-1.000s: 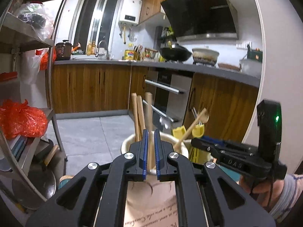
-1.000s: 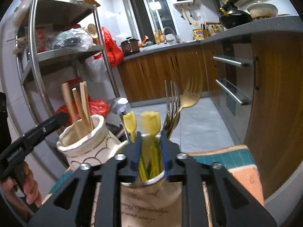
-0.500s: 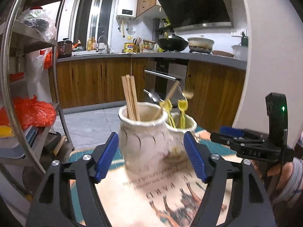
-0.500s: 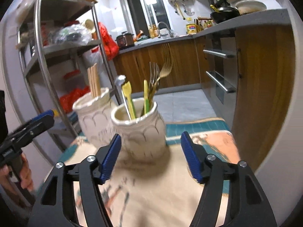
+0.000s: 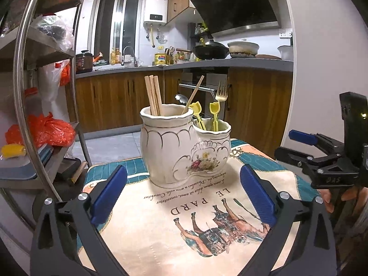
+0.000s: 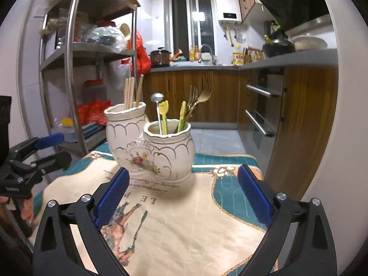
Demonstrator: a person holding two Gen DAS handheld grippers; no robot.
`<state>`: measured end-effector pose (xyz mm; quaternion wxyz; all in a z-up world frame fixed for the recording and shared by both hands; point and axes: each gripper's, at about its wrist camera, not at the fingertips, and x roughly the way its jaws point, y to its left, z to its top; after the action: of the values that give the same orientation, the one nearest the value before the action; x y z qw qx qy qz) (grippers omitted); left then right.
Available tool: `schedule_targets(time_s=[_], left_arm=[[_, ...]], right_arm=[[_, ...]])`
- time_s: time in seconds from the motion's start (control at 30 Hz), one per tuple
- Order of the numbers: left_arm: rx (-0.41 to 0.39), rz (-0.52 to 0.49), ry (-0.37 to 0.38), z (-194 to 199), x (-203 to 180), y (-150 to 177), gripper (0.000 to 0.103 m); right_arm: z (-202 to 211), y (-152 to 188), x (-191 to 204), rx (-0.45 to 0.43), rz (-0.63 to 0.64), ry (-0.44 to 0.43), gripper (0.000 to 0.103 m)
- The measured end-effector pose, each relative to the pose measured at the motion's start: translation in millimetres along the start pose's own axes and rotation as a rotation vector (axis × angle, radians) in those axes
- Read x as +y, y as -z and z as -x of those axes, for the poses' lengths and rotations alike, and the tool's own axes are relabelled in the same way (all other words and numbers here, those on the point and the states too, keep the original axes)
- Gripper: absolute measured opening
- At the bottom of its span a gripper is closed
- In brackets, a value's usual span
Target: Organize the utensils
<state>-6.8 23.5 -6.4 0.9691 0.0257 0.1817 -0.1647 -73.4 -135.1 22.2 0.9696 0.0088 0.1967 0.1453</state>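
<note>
I am keeping both grippers off the utensil holder (image 5: 181,147); it is standing on the cloth (image 5: 184,230). Left gripper (image 5: 182,193) and right gripper (image 6: 181,193) are opening wide, with nothing between the jaws.

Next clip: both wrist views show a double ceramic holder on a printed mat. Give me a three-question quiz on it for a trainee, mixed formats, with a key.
1. True or false: the wooden chopsticks stand in the taller pot of the holder.
2. Which pot holds the forks? A) taller B) shorter C) neither
3. Fill in: the holder stands on the ____.

Key:
1. True.
2. B; the yellow picks and a small spoon share it.
3. Mat. The left gripper and right gripper are both opening, with nothing between their pads.
</note>
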Motion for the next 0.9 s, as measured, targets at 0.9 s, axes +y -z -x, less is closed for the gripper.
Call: schedule_targets(time_s=[0.9], left_arm=[[-0.061,-0.003,-0.026,12,-1,4,0.097]], right_arm=[[10,0,0,-0.040,0.033,0.022,0.096]])
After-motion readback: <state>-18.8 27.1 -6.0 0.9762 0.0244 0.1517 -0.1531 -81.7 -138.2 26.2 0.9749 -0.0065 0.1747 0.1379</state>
